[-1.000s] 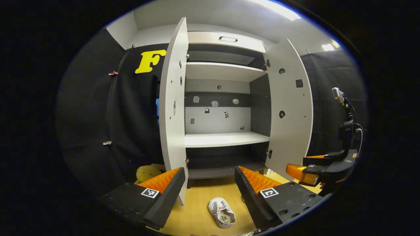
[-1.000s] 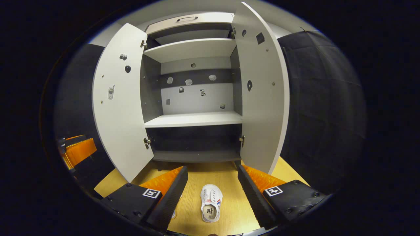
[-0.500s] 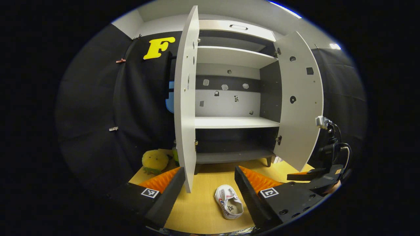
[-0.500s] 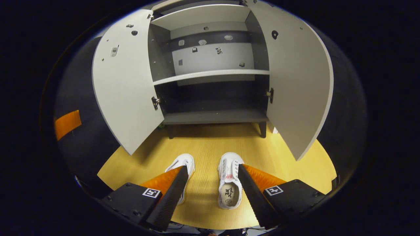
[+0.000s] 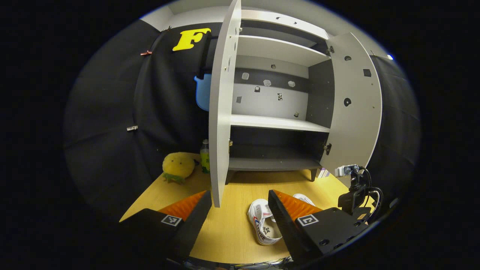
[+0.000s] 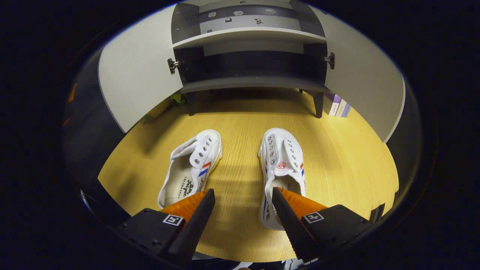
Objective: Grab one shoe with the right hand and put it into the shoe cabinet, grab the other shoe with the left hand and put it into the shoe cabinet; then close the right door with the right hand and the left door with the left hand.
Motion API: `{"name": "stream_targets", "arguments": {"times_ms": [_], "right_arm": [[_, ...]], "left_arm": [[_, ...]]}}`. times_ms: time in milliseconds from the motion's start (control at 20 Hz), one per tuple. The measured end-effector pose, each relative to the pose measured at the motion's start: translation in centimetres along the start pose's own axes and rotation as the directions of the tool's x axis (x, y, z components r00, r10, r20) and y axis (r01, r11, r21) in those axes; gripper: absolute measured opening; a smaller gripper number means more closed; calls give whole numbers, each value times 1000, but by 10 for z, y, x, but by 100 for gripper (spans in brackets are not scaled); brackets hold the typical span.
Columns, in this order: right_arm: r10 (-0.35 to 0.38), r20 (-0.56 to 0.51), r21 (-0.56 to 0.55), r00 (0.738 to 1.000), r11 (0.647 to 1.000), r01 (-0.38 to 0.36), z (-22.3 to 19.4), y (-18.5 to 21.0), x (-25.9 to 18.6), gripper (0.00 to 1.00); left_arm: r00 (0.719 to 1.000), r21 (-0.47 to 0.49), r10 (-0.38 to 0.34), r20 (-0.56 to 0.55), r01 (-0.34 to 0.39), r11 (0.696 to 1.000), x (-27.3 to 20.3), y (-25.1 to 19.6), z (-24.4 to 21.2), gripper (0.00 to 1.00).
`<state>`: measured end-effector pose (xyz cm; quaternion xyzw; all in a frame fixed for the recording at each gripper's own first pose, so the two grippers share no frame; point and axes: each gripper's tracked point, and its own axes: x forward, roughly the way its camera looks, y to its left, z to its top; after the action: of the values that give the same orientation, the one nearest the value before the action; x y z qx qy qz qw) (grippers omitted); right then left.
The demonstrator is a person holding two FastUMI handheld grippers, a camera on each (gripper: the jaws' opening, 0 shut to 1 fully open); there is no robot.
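Two white slip-on shoes with red and blue stripes lie side by side on the wooden floor, toes toward the shoe cabinet [image 6: 247, 80]. My right gripper [image 6: 243, 191] hovers open low over them; the left shoe [image 6: 191, 168] lies by its left finger and the right shoe [image 6: 283, 165] has its heel under the right finger. My left gripper [image 5: 239, 195] is open and empty, higher up, with one shoe [image 5: 262, 225] beside its right finger. Both cabinet doors stand wide open: left door [image 5: 221, 112], right door [image 5: 354, 101]. The shelves hold nothing.
A yellow plush toy [image 5: 178, 167] and a green bottle [image 5: 204, 157] sit left of the cabinet, behind the left door. Purple boxes [image 6: 337, 107] stand by the cabinet's right leg. The right gripper's camera mount [image 5: 352, 187] shows at the right edge.
The right gripper has dropped and tilted down toward the shoes, which now fill the lower view. The left gripper has also tilted down a little. Both stay open.
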<state>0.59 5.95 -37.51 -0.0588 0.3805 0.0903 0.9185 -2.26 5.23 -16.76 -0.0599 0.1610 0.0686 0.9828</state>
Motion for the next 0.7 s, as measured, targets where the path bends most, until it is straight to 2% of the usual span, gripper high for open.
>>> {"name": "stream_targets", "arguments": {"times_ms": [200, 350, 650, 700], "right_arm": [[-45, 23, 10, 999, 999, 45, 3, -14, 29, 99], [-51, 48, 70, 998, 996, 48, 12, -17, 47, 97], [-104, 99, 103, 990, 990, 94, 26, -22, 68, 97], [-127, 101, 104, 987, 988, 116, 28, -27, 71, 93]], "left_arm": [[1000, -21, 6, -19, -6, 1000, 8, 3, -12, 95], [1000, -16, 10, -29, -10, 1000, 13, 6, -17, 95], [999, -17, 6, -47, -7, 1000, 20, 4, -25, 95], [999, -21, 3, -49, -4, 1000, 20, 3, -28, 95]]}}
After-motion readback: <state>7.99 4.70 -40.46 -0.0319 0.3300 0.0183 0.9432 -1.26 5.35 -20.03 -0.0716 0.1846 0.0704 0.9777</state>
